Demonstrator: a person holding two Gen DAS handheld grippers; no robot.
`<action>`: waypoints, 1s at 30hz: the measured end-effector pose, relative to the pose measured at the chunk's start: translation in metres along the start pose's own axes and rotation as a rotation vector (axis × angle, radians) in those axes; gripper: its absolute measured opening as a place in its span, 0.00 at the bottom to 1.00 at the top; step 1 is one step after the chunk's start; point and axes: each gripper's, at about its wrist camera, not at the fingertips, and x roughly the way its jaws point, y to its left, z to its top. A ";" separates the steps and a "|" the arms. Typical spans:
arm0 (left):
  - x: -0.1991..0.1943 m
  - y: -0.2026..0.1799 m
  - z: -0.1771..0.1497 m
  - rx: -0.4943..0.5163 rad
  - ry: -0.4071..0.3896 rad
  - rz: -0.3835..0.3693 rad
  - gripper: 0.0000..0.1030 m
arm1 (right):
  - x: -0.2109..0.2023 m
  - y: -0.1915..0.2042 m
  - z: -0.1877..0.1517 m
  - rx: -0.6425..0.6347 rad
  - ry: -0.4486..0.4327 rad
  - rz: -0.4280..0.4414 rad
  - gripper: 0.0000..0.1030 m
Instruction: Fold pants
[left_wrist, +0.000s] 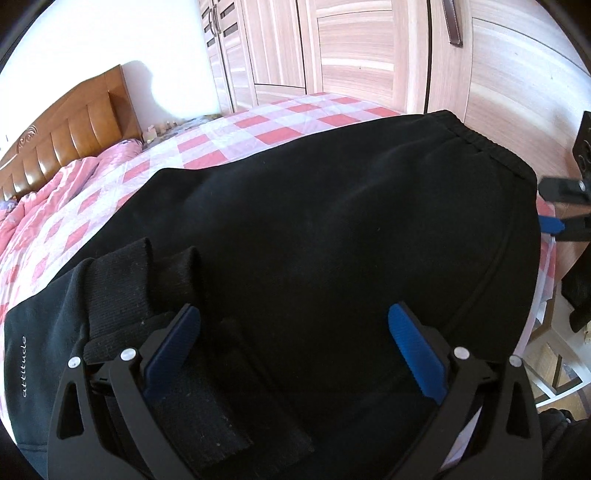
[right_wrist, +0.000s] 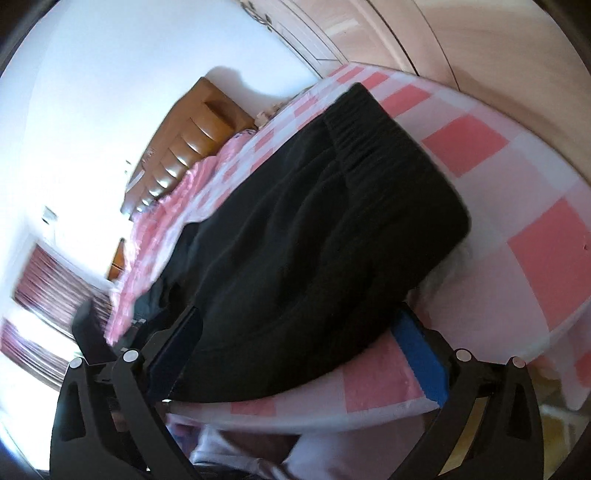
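Black pants (left_wrist: 325, 229) lie folded on the pink checked bed (left_wrist: 229, 144), waistband (left_wrist: 476, 140) at the far right, ribbed leg cuffs (left_wrist: 122, 280) at the near left. My left gripper (left_wrist: 293, 317) is open just above the pants near the cuffs, holding nothing. My right gripper (right_wrist: 295, 321) is open at the near edge of the pants (right_wrist: 314, 229), its jaws on either side of the cloth edge; whether they touch it I cannot tell. The right gripper also shows at the right edge of the left wrist view (left_wrist: 561, 210).
A dark garment with white lettering (left_wrist: 33, 354) lies left of the cuffs. A wooden headboard (left_wrist: 70, 125) and pink quilt (left_wrist: 48, 199) are at the far left. Wooden wardrobes (left_wrist: 351, 48) stand behind the bed. The bed edge (right_wrist: 332, 410) is close below the right gripper.
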 end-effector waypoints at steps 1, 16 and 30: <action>0.000 0.000 0.000 0.000 0.000 -0.001 0.99 | 0.001 0.000 0.001 0.011 -0.012 0.001 0.96; -0.005 0.002 0.010 -0.010 0.045 -0.032 0.96 | 0.002 -0.003 -0.004 0.012 -0.145 -0.099 0.34; 0.024 -0.142 0.242 0.173 0.353 -0.272 0.98 | -0.005 0.036 -0.029 -0.313 -0.360 -0.270 0.29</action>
